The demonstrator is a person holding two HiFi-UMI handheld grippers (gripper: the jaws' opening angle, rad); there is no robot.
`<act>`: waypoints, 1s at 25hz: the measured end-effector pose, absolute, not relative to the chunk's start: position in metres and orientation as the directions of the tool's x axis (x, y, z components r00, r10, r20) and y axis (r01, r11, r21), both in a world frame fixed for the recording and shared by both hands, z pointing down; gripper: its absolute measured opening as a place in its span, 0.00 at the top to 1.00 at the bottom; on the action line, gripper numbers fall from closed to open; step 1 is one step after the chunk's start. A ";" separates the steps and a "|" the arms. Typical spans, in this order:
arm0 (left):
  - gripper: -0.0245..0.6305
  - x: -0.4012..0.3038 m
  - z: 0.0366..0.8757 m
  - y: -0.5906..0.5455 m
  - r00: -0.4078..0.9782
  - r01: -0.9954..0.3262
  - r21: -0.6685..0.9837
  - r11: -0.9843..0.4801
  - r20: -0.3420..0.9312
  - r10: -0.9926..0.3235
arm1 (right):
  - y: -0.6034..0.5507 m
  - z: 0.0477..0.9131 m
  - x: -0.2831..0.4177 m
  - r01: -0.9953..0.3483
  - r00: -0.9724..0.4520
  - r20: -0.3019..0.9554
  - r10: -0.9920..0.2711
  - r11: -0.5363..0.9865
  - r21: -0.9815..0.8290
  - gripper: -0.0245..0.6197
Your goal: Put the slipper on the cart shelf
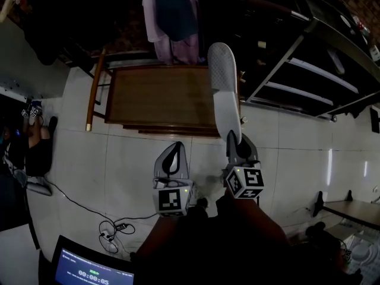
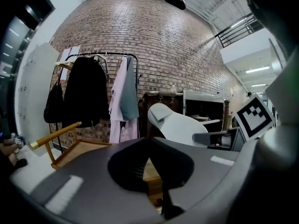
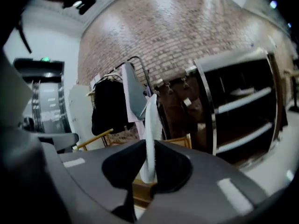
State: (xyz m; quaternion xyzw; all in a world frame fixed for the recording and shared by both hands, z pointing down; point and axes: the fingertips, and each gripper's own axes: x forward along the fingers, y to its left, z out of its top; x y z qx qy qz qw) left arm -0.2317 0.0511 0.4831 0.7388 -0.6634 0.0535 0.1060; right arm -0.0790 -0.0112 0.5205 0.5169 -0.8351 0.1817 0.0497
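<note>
A white slipper [image 1: 224, 91] stands on end with its sole facing me, its heel pinched in my right gripper [image 1: 232, 138]. In the right gripper view the slipper [image 3: 150, 120] shows edge-on, running up from between the closed jaws of that gripper [image 3: 148, 146]. The dark cart [image 1: 297, 70] with metal-framed shelves stands to the right of the slipper and beyond it, and its shelves [image 3: 238, 111] look bare. My left gripper [image 1: 176, 145] hangs beside the right one, shut and holding nothing. From the left gripper [image 2: 149, 139] the slipper [image 2: 177, 125] appears ahead to the right.
A low wooden tray table [image 1: 160, 97] lies on the tiled floor just left of the slipper. Behind it hangs a clothes rack [image 1: 172, 16] with garments. Cables [image 1: 110, 227] and a screen [image 1: 89, 269] sit at the lower left, and a person [image 1: 29, 141] is at the left edge.
</note>
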 end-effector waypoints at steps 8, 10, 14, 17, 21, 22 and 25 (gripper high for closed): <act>0.94 -0.222 0.435 0.052 0.121 -0.983 0.153 -0.098 0.148 -0.981 | -0.015 0.408 -0.071 -0.882 -0.441 0.024 -0.897 0.438 0.177 0.90; 0.94 -0.217 0.422 0.049 0.136 -0.985 0.122 -0.121 0.117 -0.984 | -0.014 0.393 -0.067 -0.884 -0.430 -0.012 -0.903 0.418 0.211 0.90; 0.95 -0.209 0.400 0.049 0.172 -0.982 0.086 -0.166 0.071 -0.983 | -0.003 0.377 -0.063 -0.879 -0.430 -0.049 -0.901 0.406 0.249 0.90; 0.95 -0.200 0.392 0.057 0.169 -0.985 0.051 -0.167 0.052 -0.984 | 0.011 0.373 -0.055 -0.871 -0.441 -0.061 -0.896 0.411 0.268 0.90; 0.94 -0.196 0.382 0.058 0.149 -0.989 0.005 -0.149 -0.005 -0.989 | 0.021 0.373 -0.048 -0.857 -0.451 -0.072 -0.890 0.409 0.314 0.90; 0.94 -0.196 0.381 0.056 0.150 -0.989 -0.008 -0.150 -0.008 -0.989 | 0.021 0.373 -0.047 -0.854 -0.450 -0.073 -0.890 0.405 0.327 0.90; 0.94 -0.196 0.379 0.050 0.159 -0.987 -0.022 -0.158 -0.011 -0.987 | 0.022 0.370 -0.045 -0.852 -0.442 -0.074 -0.894 0.392 0.346 0.90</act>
